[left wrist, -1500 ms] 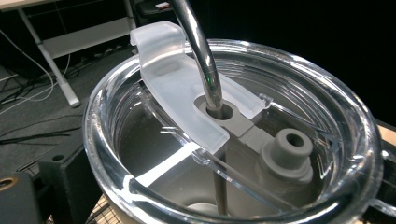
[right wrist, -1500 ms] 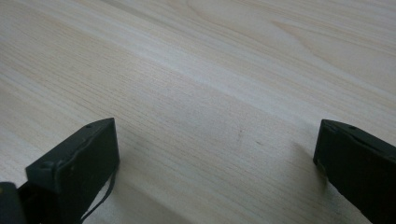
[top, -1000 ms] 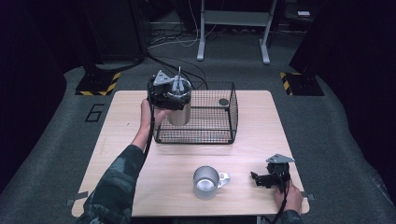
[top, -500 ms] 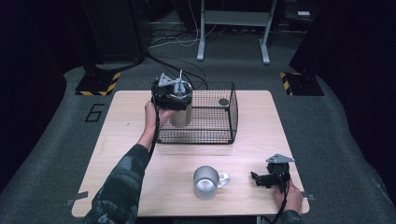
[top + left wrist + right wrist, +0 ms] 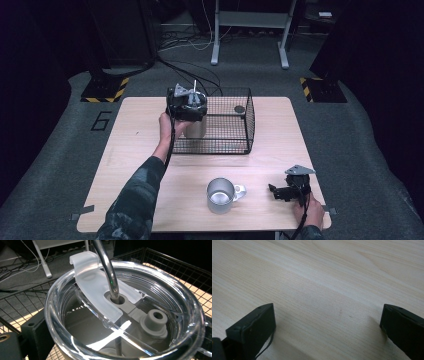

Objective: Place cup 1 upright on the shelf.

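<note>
while left gripper seemingly stays, tumbler clamped

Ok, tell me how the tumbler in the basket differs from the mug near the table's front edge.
The tumbler stands inside the wire basket; the mug sits on the bare table. The tumbler has a clear lid with a metal straw; the mug is open-topped. The mug shows a side handle; none shows on the tumbler. Both look metallic and upright.

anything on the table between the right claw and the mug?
Nothing visible. In the high view the right claw sits just right of the mug, bare table between, handle toward it. The right gripper view shows plain wood between the open jaws. The basket is farther back.
</note>
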A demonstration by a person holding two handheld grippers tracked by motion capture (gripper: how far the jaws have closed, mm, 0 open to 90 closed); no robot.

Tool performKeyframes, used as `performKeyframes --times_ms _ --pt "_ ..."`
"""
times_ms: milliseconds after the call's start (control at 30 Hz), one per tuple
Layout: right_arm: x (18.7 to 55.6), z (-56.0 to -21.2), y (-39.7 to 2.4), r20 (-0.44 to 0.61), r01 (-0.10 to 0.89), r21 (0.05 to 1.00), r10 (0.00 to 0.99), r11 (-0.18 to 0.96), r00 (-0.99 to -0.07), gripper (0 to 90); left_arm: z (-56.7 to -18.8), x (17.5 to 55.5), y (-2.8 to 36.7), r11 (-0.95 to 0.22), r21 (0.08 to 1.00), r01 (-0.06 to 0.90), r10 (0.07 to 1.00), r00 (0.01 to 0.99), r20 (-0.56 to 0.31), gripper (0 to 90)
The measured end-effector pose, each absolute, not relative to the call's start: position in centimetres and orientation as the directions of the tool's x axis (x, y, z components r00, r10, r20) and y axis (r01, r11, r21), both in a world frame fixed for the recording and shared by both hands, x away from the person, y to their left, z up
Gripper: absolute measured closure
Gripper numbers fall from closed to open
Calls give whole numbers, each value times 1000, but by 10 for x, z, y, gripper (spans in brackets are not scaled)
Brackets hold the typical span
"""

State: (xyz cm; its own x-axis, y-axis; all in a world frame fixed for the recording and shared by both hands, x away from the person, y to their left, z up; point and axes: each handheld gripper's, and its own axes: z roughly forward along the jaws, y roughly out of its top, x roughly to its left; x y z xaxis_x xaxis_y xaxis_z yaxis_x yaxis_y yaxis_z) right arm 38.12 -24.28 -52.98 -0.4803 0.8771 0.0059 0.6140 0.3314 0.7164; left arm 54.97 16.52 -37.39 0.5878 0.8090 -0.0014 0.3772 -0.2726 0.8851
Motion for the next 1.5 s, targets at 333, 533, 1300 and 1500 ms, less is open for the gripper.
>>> performKeyframes --times_ms 333,533,1300,1500 --pt "381 -530 -243 -6 610 715 875 342 -484 0 -384 551 161 -277 882 380 824 567 14 40" --pt "381 -530 -243 0 612 717 878 333 -478 0 -389 553 161 -278 877 393 830 558 13 39" --pt "381 -530 -243 -5 610 715 875 341 -484 0 -412 557 159 -254 864 435 850 527 -15 39" --pt "381 -530 -243 -6 609 716 875 342 -484 0 -413 555 159 -260 865 429 847 531 -9 38"
